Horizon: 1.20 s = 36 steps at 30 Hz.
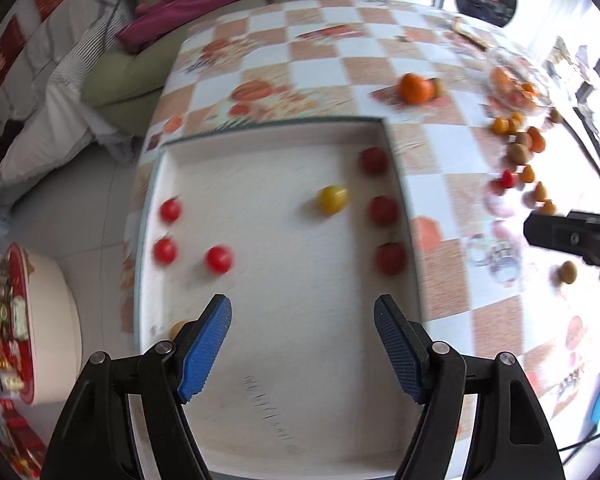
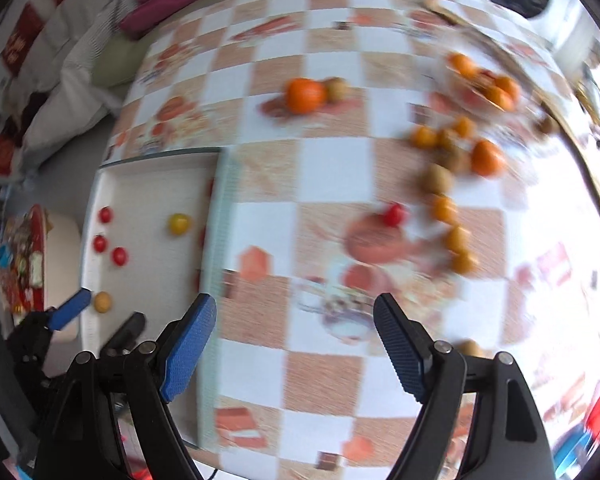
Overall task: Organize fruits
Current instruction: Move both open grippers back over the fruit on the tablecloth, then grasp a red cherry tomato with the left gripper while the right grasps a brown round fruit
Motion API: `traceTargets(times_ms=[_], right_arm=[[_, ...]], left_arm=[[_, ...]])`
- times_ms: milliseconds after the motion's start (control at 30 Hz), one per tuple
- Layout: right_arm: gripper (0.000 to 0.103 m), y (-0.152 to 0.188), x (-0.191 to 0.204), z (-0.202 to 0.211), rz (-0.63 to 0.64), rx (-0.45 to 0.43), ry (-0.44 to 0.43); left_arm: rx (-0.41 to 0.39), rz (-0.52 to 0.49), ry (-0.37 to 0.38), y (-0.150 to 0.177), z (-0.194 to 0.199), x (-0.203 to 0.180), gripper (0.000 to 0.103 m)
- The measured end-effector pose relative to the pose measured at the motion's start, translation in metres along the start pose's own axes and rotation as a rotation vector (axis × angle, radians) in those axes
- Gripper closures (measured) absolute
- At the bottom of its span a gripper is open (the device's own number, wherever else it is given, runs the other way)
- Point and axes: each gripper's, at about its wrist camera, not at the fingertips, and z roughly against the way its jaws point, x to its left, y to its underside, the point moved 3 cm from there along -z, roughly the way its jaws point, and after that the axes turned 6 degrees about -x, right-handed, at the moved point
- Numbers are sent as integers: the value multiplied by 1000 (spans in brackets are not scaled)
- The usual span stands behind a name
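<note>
White tray (image 1: 268, 136) holds about eight small tomatoes. Many fruits (image 2: 444, 208) are still loose on the worktop (image 2: 332, 184) right of tray. Left gripper (image 1: 302, 330) and right gripper (image 2: 296, 330): jaws open, empty.

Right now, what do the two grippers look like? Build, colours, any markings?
Both match: the left gripper and right gripper have black plastic linkage arms with silver pivot pins and blue fingers with a fine textured grip surface. No cables, labels or sleeves visible in either view.
</note>
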Motion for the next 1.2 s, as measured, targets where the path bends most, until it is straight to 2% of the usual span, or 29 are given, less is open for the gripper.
traceTargets(times_ms=[267, 567, 867, 1200], right_arm=[[19, 28, -68, 15, -128, 8, 65], [19, 52, -117, 17, -215, 24, 104], [19, 70, -152, 15, -277, 23, 117], [19, 77, -160, -1, -277, 43, 95]], left_arm=[[-42, -114, 60, -27, 13, -55, 28], [-62, -192, 98, -50, 13, -102, 28], [-47, -223, 139, -63, -8, -142, 28], [-8, -218, 157, -78, -58, -174, 28]])
